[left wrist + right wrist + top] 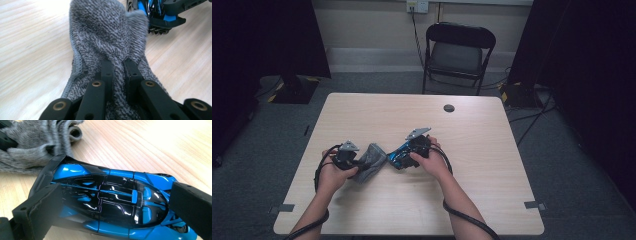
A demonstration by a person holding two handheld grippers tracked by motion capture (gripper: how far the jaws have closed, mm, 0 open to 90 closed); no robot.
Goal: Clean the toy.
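Observation:
A grey knitted sock (pixel 372 161) lies on the wooden table (pixel 422 120), near its front left. My left gripper (pixel 358 161) is shut on a fold of it. In the left gripper view the two black jaws pinch the sock (pixel 105 32) at its near end, gripper (pixel 118 67). A glossy blue and black toy car (pixel 395 158) sits just right of the sock, almost touching it. My right gripper (pixel 406 156) is shut on the car. In the right gripper view its padded jaws press on the two ends of the car (pixel 110 200), gripper (pixel 115 206).
A black folding chair (pixel 459 50) stands behind the table. A round cable hole (pixel 449 108) marks the table's far middle. Cables trail from both grippers over the front edge. The sock (pixel 30 150) bunches beside the car's tail.

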